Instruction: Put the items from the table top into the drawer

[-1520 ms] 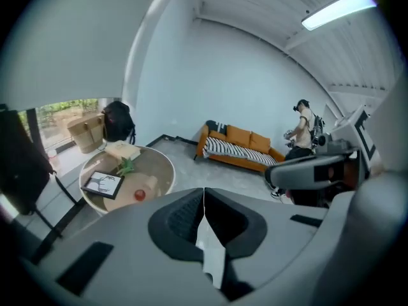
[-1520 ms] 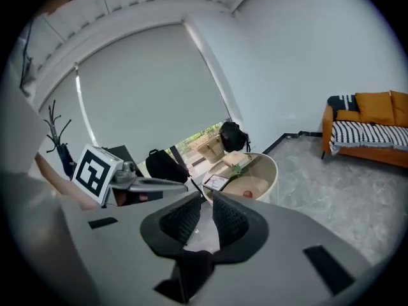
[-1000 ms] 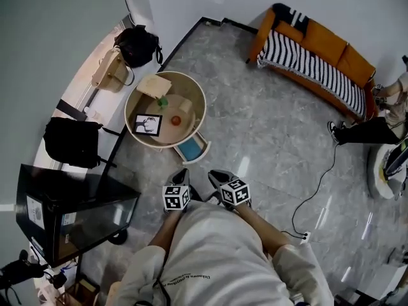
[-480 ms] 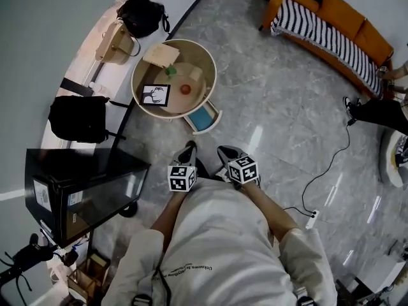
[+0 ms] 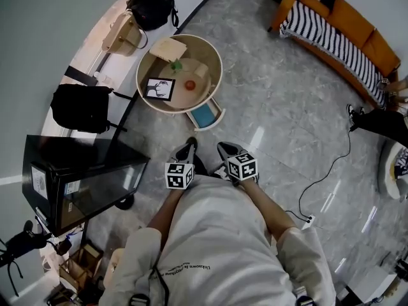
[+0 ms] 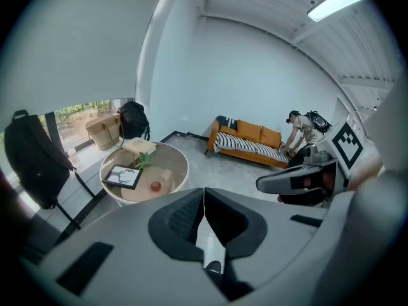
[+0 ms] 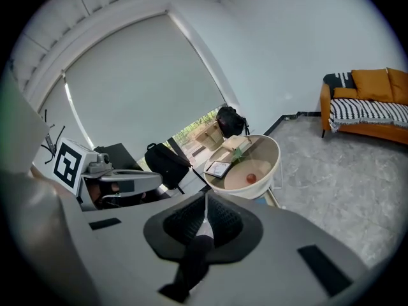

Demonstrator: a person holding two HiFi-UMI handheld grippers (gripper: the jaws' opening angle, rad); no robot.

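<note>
Far ahead of you, an orange sofa (image 5: 357, 30) stands by the wall, and a black-and-white striped blanket (image 5: 319, 36) lies on it. A person (image 6: 305, 127) bends over at one end of the sofa. On the window ledge, a black bag (image 5: 152, 8) sits just beside a tan basket bag (image 5: 122, 36). A black backpack (image 5: 80, 107) is nearer to you. On your left stands a dark glass box (image 5: 83, 185). A thin black cable (image 5: 347, 148) runs over the shiny grey floor (image 5: 274, 88) to a white plug strip (image 5: 308, 220).

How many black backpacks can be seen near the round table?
2. The far black backpack sits by the window beside the tan bag. The near black backpack stands left of the round table. No others show, though some may be hidden.
</note>
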